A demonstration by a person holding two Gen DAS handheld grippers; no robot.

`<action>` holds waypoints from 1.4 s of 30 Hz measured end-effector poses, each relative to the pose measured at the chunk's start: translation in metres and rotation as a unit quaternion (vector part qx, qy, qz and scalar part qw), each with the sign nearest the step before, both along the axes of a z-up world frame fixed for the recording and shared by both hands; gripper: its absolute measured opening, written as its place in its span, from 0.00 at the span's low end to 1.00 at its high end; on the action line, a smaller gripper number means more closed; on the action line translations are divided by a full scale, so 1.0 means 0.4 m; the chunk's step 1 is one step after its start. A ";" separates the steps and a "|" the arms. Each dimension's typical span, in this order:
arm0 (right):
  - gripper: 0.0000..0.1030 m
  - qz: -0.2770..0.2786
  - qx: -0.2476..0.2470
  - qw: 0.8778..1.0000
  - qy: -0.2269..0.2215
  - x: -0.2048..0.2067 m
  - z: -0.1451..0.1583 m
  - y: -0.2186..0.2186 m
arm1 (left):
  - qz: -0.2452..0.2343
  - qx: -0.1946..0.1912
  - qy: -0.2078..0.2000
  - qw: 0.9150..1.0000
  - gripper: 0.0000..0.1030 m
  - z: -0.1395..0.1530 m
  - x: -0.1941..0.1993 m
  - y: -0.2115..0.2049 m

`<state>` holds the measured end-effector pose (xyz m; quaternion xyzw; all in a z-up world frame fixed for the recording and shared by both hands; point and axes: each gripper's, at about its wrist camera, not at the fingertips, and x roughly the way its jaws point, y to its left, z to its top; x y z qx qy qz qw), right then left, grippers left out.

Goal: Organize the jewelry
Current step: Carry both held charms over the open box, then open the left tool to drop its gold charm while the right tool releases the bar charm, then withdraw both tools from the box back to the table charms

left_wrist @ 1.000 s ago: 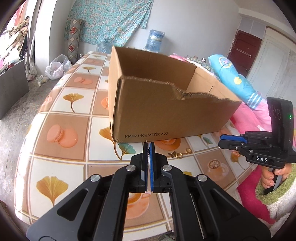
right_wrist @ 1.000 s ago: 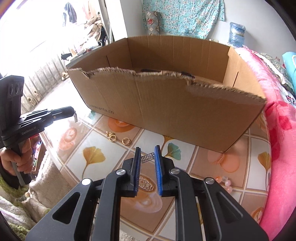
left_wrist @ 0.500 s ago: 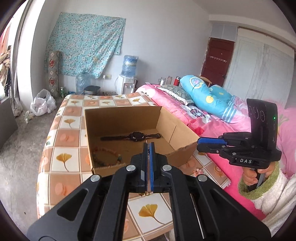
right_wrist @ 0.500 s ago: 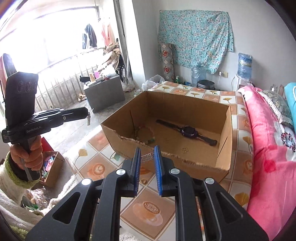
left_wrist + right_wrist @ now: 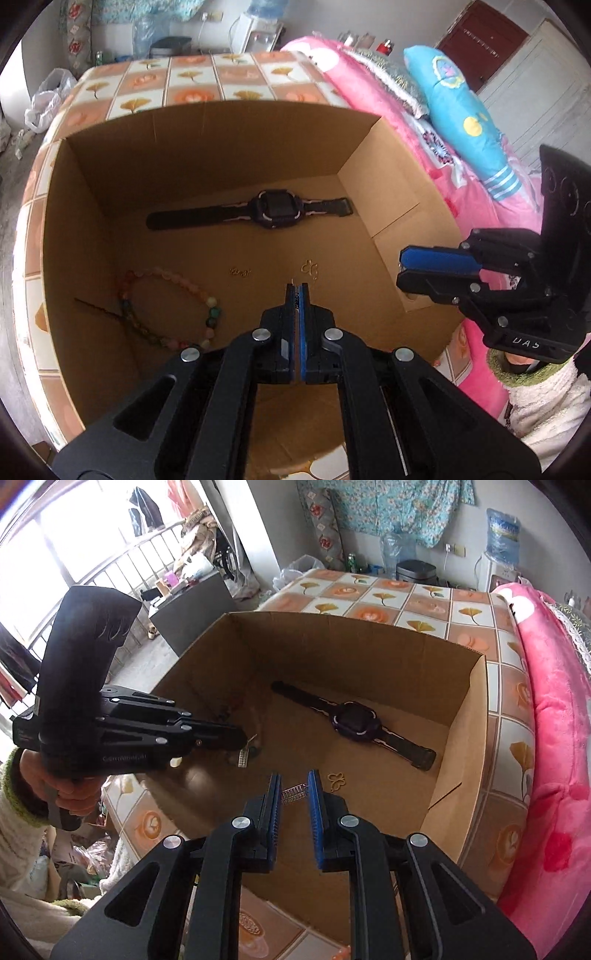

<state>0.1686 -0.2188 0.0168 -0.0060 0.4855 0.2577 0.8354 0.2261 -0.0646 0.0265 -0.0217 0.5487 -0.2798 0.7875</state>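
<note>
An open cardboard box (image 5: 373, 155) (image 5: 476, 716) stands on the tiled tablecloth. On its floor lie a black watch (image 5: 275, 212) (image 5: 356, 722), a bead bracelet (image 5: 168, 310), a thin dark pin (image 5: 96, 308) and small gold pieces (image 5: 310, 267) (image 5: 337, 781). My left gripper (image 5: 297, 286) (image 5: 242, 738) hangs over the box, shut on a small silver strip earring (image 5: 243, 757) that dangles from its tip. My right gripper (image 5: 295, 788) (image 5: 400, 266) is over the near wall, shut on a matching silver strip earring (image 5: 293, 795) held crosswise between its blue pads.
The tablecloth (image 5: 192, 79) (image 5: 384, 602) stretches beyond the box. A pink blanket (image 5: 554, 738) and a blue pillow (image 5: 458, 107) lie to the right. Water jugs (image 5: 500, 531) stand at the far wall. A grey cabinet (image 5: 192, 609) and a railing are on the left.
Both grippers rose from in front of the box's near wall and moved forward over its open top, tilting down. The box's inside and its jewelry came into view. Both grips are unchanged.
</note>
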 end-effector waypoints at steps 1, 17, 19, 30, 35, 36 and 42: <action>0.15 0.002 -0.005 1.000 0.007 0.020 -0.006 0.001 | -0.003 0.009 0.015 1.000 0.01 -0.018 0.011 -0.007; 0.15 0.009 -0.033 0.994 0.107 0.181 -0.085 0.064 | 0.003 0.067 0.046 0.997 0.31 -0.048 0.033 -0.015; 0.15 0.006 -0.040 0.993 0.108 0.190 -0.085 0.073 | 0.008 0.060 0.034 0.998 0.35 -0.033 0.019 -0.002; 0.28 -0.049 0.004 0.995 0.086 0.192 -0.058 0.042 | 0.054 0.005 -0.079 0.995 0.62 0.111 -0.157 0.142; 0.28 -0.069 0.059 0.996 0.026 0.059 0.033 -0.005 | 0.075 -0.013 -0.126 0.989 0.72 0.135 -0.277 0.205; 0.28 -0.070 0.070 0.995 0.006 0.015 0.057 -0.014 | 0.076 -0.011 -0.133 0.988 0.74 0.133 -0.294 0.212; 0.41 -0.079 0.140 0.981 -0.105 -0.253 0.124 -0.061 | 0.101 0.027 -0.130 0.986 0.81 0.031 -0.410 0.260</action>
